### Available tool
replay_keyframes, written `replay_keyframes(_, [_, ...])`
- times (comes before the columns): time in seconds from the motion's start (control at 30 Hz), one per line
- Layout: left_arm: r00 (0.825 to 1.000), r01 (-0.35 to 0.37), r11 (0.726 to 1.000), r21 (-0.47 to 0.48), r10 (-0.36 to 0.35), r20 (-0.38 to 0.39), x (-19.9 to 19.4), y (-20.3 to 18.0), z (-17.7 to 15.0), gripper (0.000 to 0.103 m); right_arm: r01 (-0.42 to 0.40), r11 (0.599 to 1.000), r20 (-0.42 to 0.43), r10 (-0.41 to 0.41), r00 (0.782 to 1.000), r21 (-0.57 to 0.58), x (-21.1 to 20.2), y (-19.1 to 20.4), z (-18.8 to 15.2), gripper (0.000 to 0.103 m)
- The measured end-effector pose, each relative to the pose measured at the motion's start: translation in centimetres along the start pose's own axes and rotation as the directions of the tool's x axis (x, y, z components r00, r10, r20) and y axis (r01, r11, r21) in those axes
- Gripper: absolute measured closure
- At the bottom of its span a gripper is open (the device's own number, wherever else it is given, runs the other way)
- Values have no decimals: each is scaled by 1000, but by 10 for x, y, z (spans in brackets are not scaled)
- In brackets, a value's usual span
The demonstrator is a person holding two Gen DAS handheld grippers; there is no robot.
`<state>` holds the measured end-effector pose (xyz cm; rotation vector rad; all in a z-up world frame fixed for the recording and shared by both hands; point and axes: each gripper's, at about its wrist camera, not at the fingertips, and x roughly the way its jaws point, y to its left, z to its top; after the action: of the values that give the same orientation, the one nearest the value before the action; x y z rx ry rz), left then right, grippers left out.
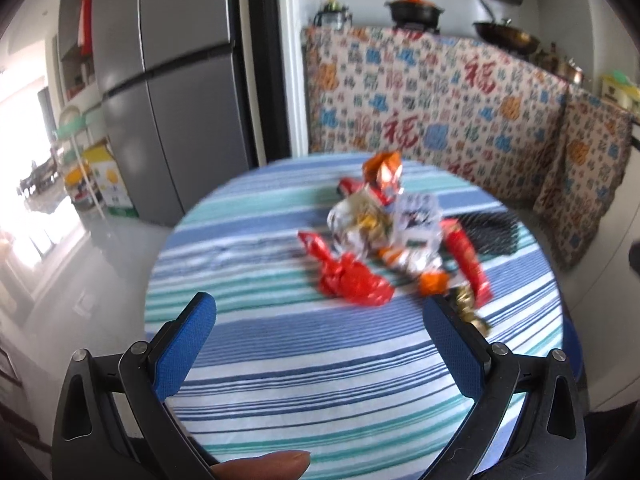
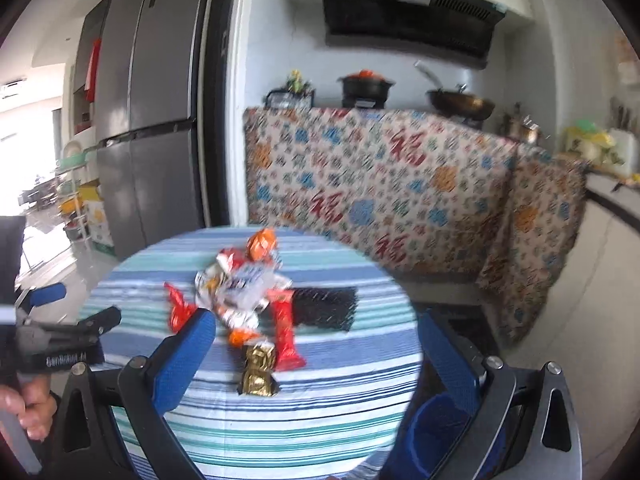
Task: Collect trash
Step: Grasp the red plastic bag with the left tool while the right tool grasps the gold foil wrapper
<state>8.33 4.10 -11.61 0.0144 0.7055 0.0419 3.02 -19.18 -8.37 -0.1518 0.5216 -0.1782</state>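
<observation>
A heap of crumpled snack wrappers (image 1: 384, 232) in red, orange and silver lies on a round table with a striped cloth (image 1: 320, 380). A gold wrapper (image 2: 258, 372) and a long red wrapper (image 2: 285, 332) lie at the near side of the heap (image 2: 240, 292). A black mesh piece (image 2: 326, 306) lies to its right. My left gripper (image 1: 320, 312) is open and empty, just short of the heap. My right gripper (image 2: 316, 332) is open and empty, above the table's near half. The left gripper also shows at the left edge of the right wrist view (image 2: 60, 320).
A grey fridge (image 1: 168, 92) stands behind the table to the left. A counter draped in patterned cloth (image 1: 432, 104) holds pots and a wok behind the table. A blue bin (image 2: 436, 436) sits below the table's right edge. Crates and boxes (image 1: 104, 180) stand on the floor at left.
</observation>
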Motion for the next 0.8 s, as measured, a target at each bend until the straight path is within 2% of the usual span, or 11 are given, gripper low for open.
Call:
replay_keyframes(0.13, [998,11,997,-75,-16,-68,36,14,-5,0,-93,996,-96,94,991,7,45,4,-33,0])
replay_keyframes(0.23, [993,25,991,-133,-41,-112,60,19,-7,0,-153,988,-197,152,969,6,78,13,-58,0])
replay_keyframes(0.37, [991,10,984,-179,-34,-132,87,18,-3,0,-215,975,-250,223,942,60,104,19,-76,1])
replay_keyframes(0.47, [989,-22,980,-196,-7,-145,107,14,4,0,-240,967,-278,255,926,87,121,25,-81,16])
replay_keyframes(0.63, [981,-57,971,-230,11,-196,151,7,13,0,-225,972,-381,236,894,73,155,39,-94,28])
replay_keyframes(0.67, [979,-60,971,-233,12,-202,158,4,15,0,-211,976,-367,215,905,51,153,41,-94,28])
replay_keyframes(0.8, [964,-114,976,-185,64,-259,189,-6,14,0,-180,984,-389,162,907,-8,157,50,-91,29])
